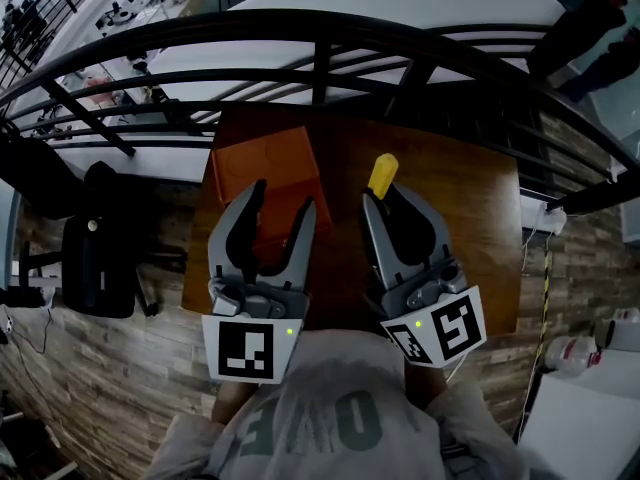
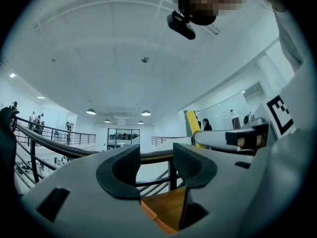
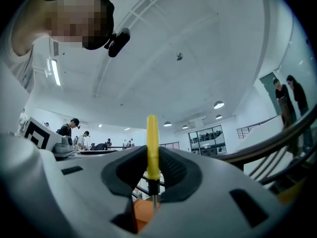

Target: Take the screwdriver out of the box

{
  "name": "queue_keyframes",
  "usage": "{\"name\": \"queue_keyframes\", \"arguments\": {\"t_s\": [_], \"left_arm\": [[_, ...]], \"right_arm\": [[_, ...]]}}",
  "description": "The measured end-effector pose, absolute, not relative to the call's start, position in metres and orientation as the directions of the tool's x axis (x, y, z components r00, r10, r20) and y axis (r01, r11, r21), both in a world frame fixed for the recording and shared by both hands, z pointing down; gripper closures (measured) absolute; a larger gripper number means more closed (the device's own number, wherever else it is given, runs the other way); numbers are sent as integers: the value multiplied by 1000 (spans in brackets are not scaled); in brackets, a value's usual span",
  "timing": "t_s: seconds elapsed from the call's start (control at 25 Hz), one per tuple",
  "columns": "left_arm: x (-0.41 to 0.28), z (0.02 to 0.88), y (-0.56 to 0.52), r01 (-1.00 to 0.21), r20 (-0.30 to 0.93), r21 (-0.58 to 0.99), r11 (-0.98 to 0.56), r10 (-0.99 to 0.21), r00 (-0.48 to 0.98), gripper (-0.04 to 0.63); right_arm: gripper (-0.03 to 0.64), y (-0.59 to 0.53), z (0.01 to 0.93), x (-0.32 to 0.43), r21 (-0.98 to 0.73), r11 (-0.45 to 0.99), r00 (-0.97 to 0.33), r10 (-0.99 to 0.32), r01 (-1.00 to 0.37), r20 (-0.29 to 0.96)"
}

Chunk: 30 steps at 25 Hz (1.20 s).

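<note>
An orange box (image 1: 265,173) lies at the far left of the wooden table (image 1: 450,198). In the head view my left gripper (image 1: 281,200) hangs over the box's near side, open with nothing between its fingers. My right gripper (image 1: 385,198) is to the right of the box, shut on a screwdriver (image 1: 382,175) whose yellow handle sticks out past the fingertips. The right gripper view shows that screwdriver (image 3: 152,148) upright between the pads of the right gripper (image 3: 152,170), its metal shaft pointing down, the orange box (image 3: 143,213) below. In the left gripper view the left gripper (image 2: 156,162) gapes over the box's edge (image 2: 153,221).
A black curved railing (image 1: 320,43) runs just beyond the table's far edge. A black office chair (image 1: 95,248) stands on the wooden floor to the left. White containers (image 1: 575,348) sit at the right. Several people stand in the distance.
</note>
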<state>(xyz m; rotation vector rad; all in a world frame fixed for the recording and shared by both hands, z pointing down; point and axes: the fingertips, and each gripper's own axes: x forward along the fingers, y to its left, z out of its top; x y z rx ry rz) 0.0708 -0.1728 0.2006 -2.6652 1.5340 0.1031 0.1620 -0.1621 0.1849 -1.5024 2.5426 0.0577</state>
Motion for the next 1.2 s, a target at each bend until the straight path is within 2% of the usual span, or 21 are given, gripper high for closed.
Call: {"name": "queue_keyframes", "arguments": {"t_s": [1.2], "left_arm": [[70, 199, -172, -864, -96, -20, -504, -859, 503, 390]], "right_arm": [[537, -165, 191, 160, -41, 466, -456, -877, -884, -154]]}}
